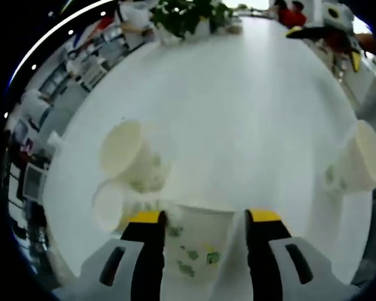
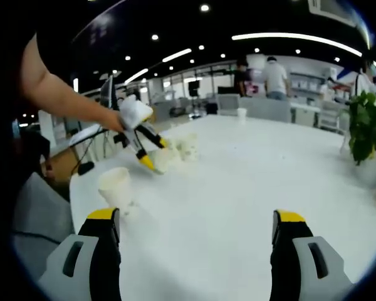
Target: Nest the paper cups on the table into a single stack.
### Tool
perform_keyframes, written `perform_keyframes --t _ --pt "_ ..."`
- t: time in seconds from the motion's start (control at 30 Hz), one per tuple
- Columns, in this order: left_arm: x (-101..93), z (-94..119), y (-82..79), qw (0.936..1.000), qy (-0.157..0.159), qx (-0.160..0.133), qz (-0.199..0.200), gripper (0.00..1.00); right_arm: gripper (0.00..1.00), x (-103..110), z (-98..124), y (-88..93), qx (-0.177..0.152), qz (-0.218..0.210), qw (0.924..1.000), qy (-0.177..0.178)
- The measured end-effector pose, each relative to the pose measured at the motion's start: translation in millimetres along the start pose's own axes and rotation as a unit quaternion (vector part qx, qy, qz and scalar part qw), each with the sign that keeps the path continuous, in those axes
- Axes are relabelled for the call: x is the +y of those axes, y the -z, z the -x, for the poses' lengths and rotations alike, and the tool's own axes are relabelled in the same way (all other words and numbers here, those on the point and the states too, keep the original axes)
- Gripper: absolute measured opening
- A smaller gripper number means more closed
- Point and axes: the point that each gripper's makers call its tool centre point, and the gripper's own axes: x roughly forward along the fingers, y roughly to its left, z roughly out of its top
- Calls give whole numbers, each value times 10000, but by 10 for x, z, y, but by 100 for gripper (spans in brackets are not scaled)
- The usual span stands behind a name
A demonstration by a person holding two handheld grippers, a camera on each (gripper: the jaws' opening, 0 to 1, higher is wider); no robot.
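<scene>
A paper cup with green print (image 1: 197, 241) sits between the yellow-tipped jaws of my left gripper (image 1: 202, 217), its mouth pointing away. A narrow gap shows beside the right jaw, so the gripper reads as open around it. Just beyond, two cups lie on their sides, one (image 1: 130, 155) above the other (image 1: 111, 204). Another cup (image 1: 358, 166) lies far right. My right gripper (image 2: 197, 219) hangs open above the table with nothing between its jaws. A cup (image 2: 116, 184) stands ahead of its left jaw. A person's hand holds the left gripper (image 2: 151, 152) down at the cluster of cups (image 2: 183, 147).
The white table (image 2: 238, 182) is long and bare in its middle. A potted plant (image 2: 366, 125) stands at its right edge, the same plant (image 1: 188, 15) at the far end in the left gripper view. One small cup (image 2: 241, 113) stands far off. People stand beyond the table.
</scene>
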Motion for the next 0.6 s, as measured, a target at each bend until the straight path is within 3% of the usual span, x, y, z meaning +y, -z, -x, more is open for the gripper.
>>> perform_keyframes --t 0.23,0.6 --pt "-85 -81 60 9983 203 249 -481 51 100 16 -38 15 27 -21 10000 -40" --pt "-150 -115 140 9958 510 540 -545 48 100 22 -44 24 38 -40 10000 -44"
